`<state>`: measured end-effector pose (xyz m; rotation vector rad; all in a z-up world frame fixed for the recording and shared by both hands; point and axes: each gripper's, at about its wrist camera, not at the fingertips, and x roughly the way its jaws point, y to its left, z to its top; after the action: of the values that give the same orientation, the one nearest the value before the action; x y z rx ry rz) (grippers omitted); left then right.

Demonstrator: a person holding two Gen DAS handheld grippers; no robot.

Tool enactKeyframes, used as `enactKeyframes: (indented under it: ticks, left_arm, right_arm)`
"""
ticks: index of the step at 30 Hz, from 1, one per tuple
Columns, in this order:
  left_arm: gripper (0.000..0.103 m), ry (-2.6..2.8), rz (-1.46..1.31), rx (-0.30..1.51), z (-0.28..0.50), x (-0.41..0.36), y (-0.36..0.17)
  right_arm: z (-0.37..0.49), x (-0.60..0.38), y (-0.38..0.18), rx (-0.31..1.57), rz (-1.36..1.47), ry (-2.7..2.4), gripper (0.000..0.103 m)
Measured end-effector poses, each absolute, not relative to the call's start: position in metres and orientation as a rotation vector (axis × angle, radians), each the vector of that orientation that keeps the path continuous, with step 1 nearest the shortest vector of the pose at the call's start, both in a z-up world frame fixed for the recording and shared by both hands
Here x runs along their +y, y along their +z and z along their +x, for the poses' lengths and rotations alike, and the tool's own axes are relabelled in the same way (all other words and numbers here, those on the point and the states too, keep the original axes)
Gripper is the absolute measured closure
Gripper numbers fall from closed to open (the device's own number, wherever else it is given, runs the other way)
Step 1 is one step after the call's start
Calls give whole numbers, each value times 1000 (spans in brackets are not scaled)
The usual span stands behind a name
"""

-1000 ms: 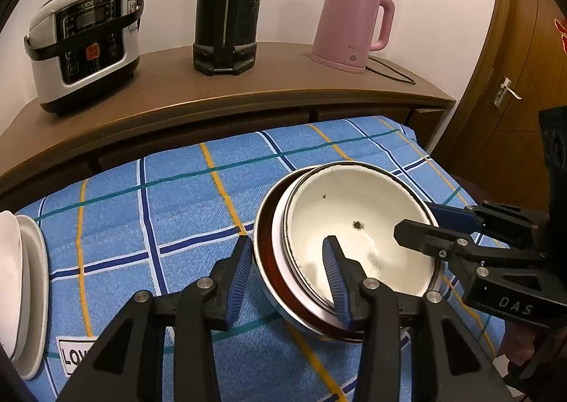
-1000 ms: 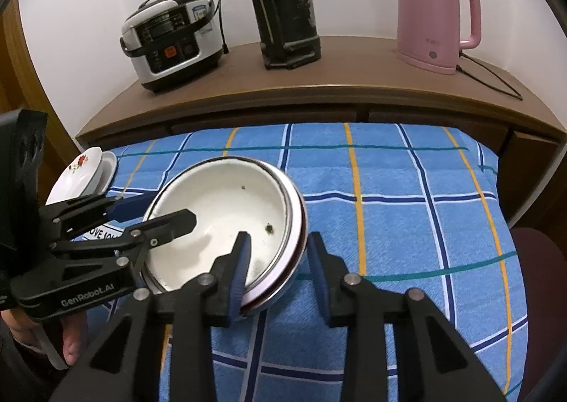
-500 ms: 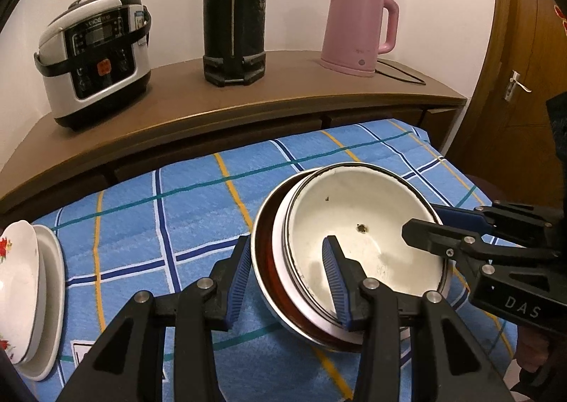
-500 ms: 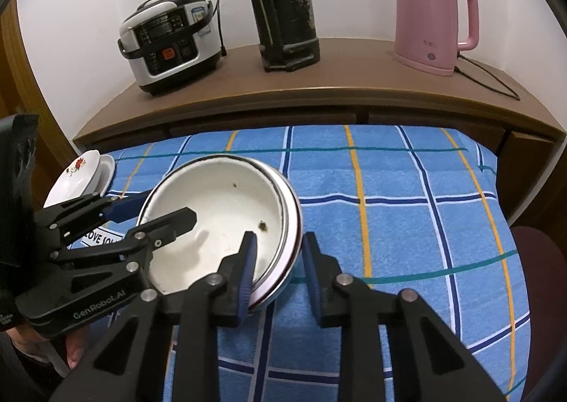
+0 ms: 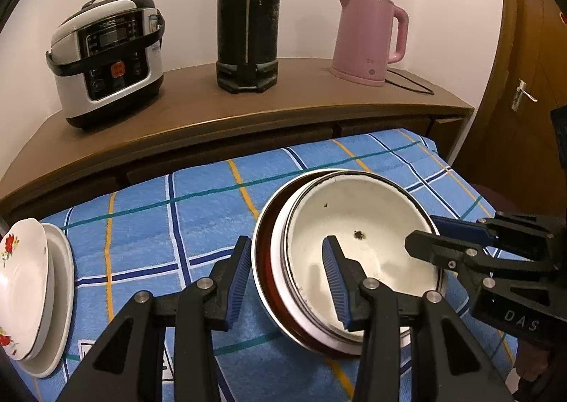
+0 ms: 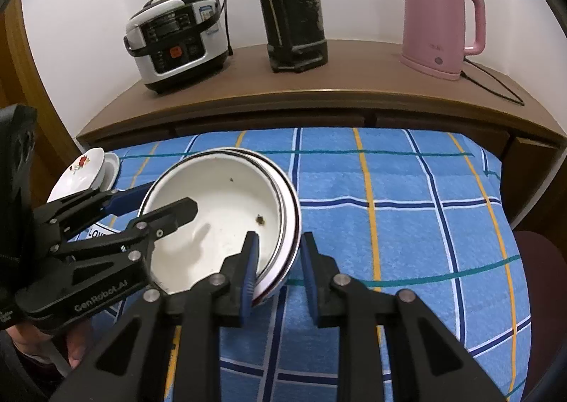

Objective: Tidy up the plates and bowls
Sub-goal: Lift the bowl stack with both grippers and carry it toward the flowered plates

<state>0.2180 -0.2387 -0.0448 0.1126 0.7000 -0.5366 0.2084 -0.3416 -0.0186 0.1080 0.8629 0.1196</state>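
Blue checked cloth (image 5: pixel 149 224) bears stacked bowls (image 5: pixel 358 221); both down-tilted grippers' jaws straddle opposite rims, right (image 6: pixel 278 262) closing, left (image 5: pixel 287 274) half-open.

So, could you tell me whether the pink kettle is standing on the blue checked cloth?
No, the pink kettle stands on the wooden sideboard behind the cloth.

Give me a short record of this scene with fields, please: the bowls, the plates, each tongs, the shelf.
bowls: white bowl nested in a red-lined one, tilted, on the blue checked cloth
plates: flowered plate on a plain one, at the cloth's left edge
left tongs: astride the bowls' near rim
right tongs: astride the rim on the opposite side, closing
shelf: rice cooker, black flask, pink kettle
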Motion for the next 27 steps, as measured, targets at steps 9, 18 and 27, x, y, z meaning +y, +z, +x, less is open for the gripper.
enactKeyframes:
  ticks: [9, 18, 27]
  left_arm:
    - [59, -518, 101, 693, 218, -235, -44]
    - [59, -514, 71, 704, 221, -229, -44]
    - [59, -493, 31, 711, 225, -218, -42]
  right_arm:
    - [210, -337, -16, 859, 94, 127, 80]
    - [216, -335, -15, 865, 93, 130, 80]
    - [226, -325, -13, 876, 68, 147, 80]
